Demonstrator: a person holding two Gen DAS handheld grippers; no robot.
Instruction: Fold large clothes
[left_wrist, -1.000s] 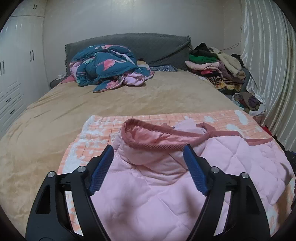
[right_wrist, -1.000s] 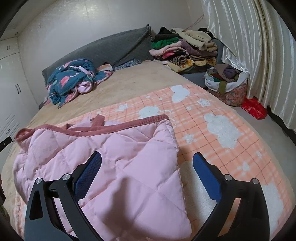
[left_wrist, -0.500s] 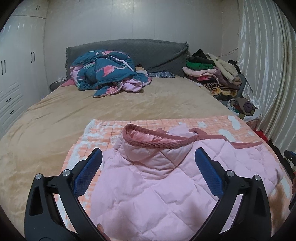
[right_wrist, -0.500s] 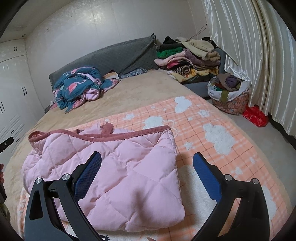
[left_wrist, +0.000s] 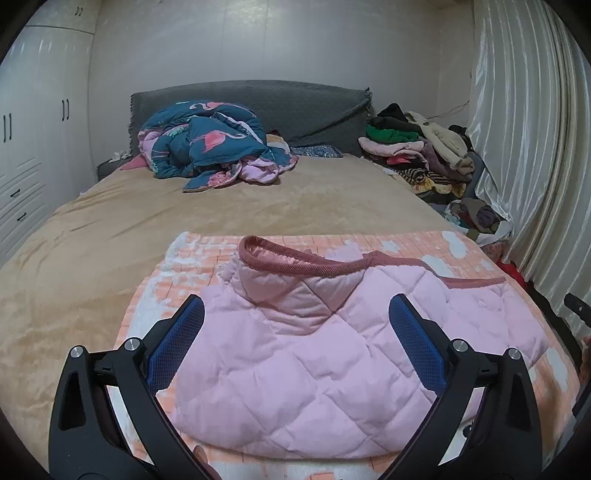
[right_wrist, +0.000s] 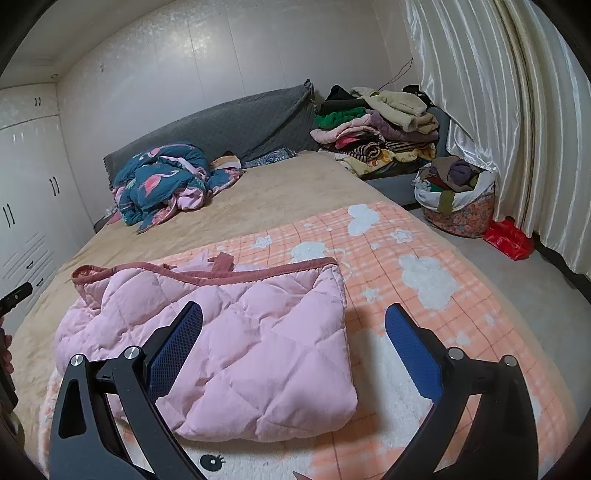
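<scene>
A pink quilted jacket (left_wrist: 325, 365) lies folded on an orange checked blanket (left_wrist: 192, 254) at the near end of the bed; it also shows in the right wrist view (right_wrist: 240, 343). Its dark pink ribbed trim (left_wrist: 295, 260) runs along the far edge. My left gripper (left_wrist: 295, 332) is open and empty, hovering above the jacket's near part. My right gripper (right_wrist: 293, 332) is open and empty, above the jacket's right edge and the blanket (right_wrist: 424, 280).
A crumpled teal flamingo quilt (left_wrist: 210, 144) lies by the grey headboard (left_wrist: 258, 99). A pile of clothes (right_wrist: 376, 125) and a full floral basket (right_wrist: 458, 199) stand to the right by the curtain (right_wrist: 498, 110). White wardrobes (left_wrist: 33, 147) stand at the left.
Both grippers have pulled back and up from the jacket, so it looks smaller. The left gripper's jaws have opened wider. The jacket lies still.
</scene>
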